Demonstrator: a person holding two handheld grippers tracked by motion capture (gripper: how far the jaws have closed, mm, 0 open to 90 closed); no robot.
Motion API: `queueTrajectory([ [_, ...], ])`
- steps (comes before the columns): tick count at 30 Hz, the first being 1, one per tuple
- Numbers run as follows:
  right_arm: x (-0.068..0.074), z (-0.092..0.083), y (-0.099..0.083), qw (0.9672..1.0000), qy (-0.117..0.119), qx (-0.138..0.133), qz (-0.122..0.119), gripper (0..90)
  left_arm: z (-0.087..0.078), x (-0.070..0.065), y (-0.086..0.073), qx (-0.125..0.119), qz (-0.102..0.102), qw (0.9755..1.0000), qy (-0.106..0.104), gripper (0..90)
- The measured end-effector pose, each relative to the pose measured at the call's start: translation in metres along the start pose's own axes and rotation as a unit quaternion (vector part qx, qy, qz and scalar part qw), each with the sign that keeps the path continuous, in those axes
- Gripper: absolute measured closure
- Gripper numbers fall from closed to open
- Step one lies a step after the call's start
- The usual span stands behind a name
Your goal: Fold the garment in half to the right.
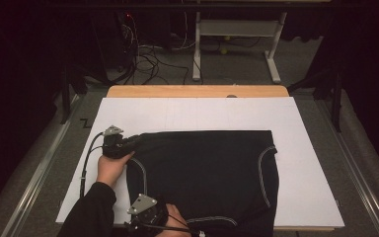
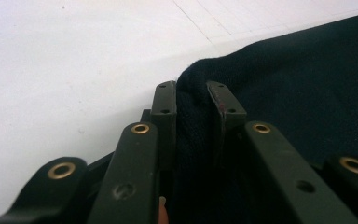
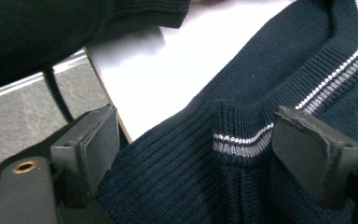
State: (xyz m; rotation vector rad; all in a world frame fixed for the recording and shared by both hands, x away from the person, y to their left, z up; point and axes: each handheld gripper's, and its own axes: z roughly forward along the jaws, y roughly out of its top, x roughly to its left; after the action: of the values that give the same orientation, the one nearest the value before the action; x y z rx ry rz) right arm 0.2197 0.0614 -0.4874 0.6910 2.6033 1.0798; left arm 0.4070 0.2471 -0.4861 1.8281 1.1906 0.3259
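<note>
A dark navy knit garment (image 1: 207, 173) with thin white trim lies flat on a white board (image 1: 202, 113). My left gripper (image 1: 137, 140) is at the garment's far left corner. In the left gripper view the left gripper (image 2: 193, 95) is shut on a raised fold of the garment (image 2: 307, 84). My right gripper (image 1: 160, 213) is at the garment's near left edge. In the right gripper view the right gripper (image 3: 198, 130) has its jaws wide apart, with the ribbed, striped hem of the garment (image 3: 177, 177) between them and the pads not pressing on it.
The board rests on a wooden table (image 1: 197, 91) and the garment covers its near middle. Bare board (image 1: 306, 163) lies to the right and behind. A dark sleeve (image 3: 51, 32) and a cable (image 3: 56, 98) are close to my right gripper. Floor cables (image 1: 143, 59) and a desk frame (image 1: 237, 29) stand beyond.
</note>
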Motion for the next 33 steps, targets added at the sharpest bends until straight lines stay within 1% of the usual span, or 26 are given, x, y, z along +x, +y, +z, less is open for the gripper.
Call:
queueTrajectory([
  [2, 0.002, 0.000, 0.000, 0.9999, -0.013, 0.003, -0.010, 20.8, 0.000, 0.000, 0.000, 0.000, -0.001, 1.0000, 0.001, 70.7],
  [5, 0.005, 0.001, -0.001, 0.9990, -0.030, 0.009, -0.033, 23.3, 0.000, -0.001, 0.000, 0.000, 0.003, 1.0000, 0.005, 70.6],
  [7, 0.006, 0.000, -0.002, 0.9988, -0.034, 0.009, -0.034, 25.0, 0.000, -0.001, 0.000, 0.001, 0.002, 1.0000, 0.004, 70.6],
  [9, 0.005, -0.001, -0.002, 0.9990, -0.030, 0.010, -0.031, 28.1, 0.000, -0.001, 0.000, 0.000, 0.001, 1.0000, 0.004, 70.6],
  [10, 0.004, -0.001, -0.002, 0.9991, -0.033, 0.009, -0.026, 30.9, 0.000, -0.001, 0.000, 0.000, 0.001, 1.0000, 0.004, 70.7],
  [13, 0.000, -0.003, -0.002, 0.9989, -0.040, 0.007, -0.022, 42.8, 0.000, 0.000, 0.000, 0.001, -0.001, 1.0000, 0.004, 70.6],
  [18, -0.004, -0.006, -0.002, 0.9985, -0.050, 0.012, -0.018, 55.0, 0.001, 0.000, 0.000, 0.002, -0.002, 1.0000, 0.004, 70.6],
  [21, -0.008, -0.008, -0.003, 0.9988, -0.049, 0.009, -0.002, 64.7, 0.001, 0.000, 0.000, 0.003, -0.002, 1.0000, 0.005, 70.6],
  [23, -0.012, -0.010, -0.003, 0.9991, -0.040, 0.005, 0.014, 67.6, 0.001, -0.001, 0.000, 0.003, 0.000, 1.0000, 0.008, 70.7],
  [25, -0.015, -0.011, -0.003, 0.9992, -0.033, 0.005, 0.022, 68.9, 0.001, -0.001, 0.000, 0.003, -0.003, 1.0000, 0.007, 70.7],
  [29, -0.016, -0.014, -0.002, 0.9994, -0.028, 0.004, 0.019, 70.3, 0.001, 0.000, 0.001, 0.007, -0.007, 0.9999, 0.008, 70.7],
  [33, -0.017, -0.019, -0.002, 0.9994, -0.028, -0.009, 0.017, 71.4, 0.002, 0.000, 0.001, 0.009, -0.007, 0.9999, 0.011, 70.7],
])
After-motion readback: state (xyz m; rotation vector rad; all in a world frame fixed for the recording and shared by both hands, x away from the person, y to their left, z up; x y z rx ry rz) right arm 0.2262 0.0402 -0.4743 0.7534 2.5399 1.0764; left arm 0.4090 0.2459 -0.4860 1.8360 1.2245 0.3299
